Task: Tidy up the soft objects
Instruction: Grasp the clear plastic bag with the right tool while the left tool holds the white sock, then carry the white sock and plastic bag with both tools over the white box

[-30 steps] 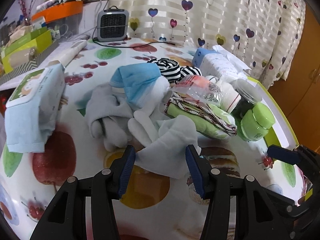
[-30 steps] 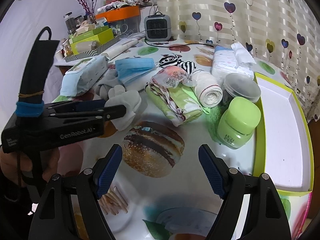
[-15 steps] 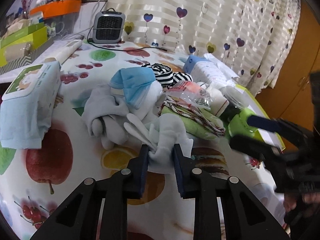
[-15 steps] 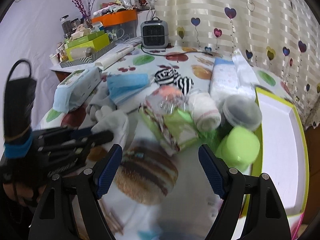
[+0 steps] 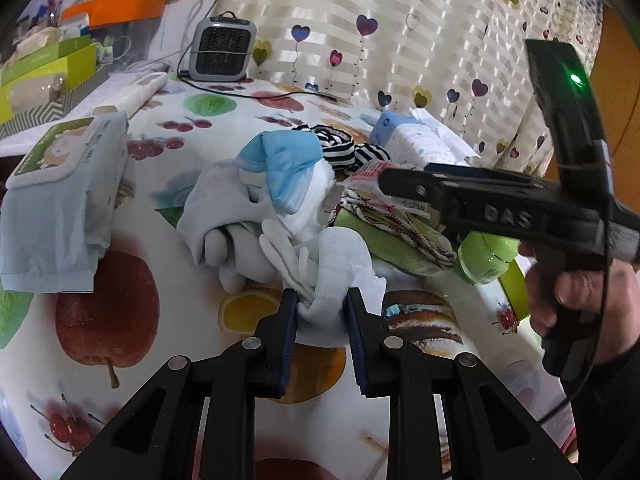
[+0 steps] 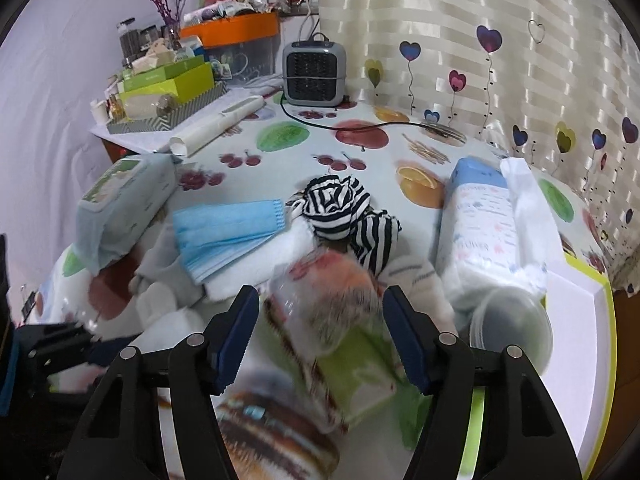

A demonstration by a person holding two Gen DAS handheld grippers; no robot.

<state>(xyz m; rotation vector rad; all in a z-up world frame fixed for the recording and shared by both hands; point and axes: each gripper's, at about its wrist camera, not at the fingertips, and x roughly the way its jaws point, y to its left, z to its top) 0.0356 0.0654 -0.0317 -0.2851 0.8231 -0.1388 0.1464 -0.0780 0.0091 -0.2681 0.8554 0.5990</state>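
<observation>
Socks (image 5: 340,256), white, bunched at the near edge of the soft pile on the fruit-print tablecloth (image 5: 132,344). The left gripper (image 5: 322,312) is clamped on them: both blue pads pinch the near fold, and the rest of the fabric spills forward and upward from the jaws.

Behind the socks, touching: a grey-white cloth (image 5: 216,208) with a blue face mask (image 5: 288,168) lying on top. Beyond the mask, a black-and-white striped cloth (image 6: 344,212). To the right of the socks, a folded green towel (image 5: 384,240) with a red-and-white woven edge; a crinkled plastic packet (image 6: 332,292) rests on it.

The right gripper (image 6: 320,328) hangs over that towel and packet, its jaws closing. The packet sits between the pads, but they stand apart from it on both sides. The view there is blurred.

Right of the towel: a green jar (image 5: 484,256), a dark jar with clear lid (image 6: 508,328), a tissue pack (image 6: 480,232), and a green-rimmed white tray (image 6: 576,320) at the table's edge.

Left of the pile, well apart: a wipes pack (image 5: 60,196). At the far end, a small grey heater (image 6: 314,72) before the heart-print curtain (image 6: 480,40).
</observation>
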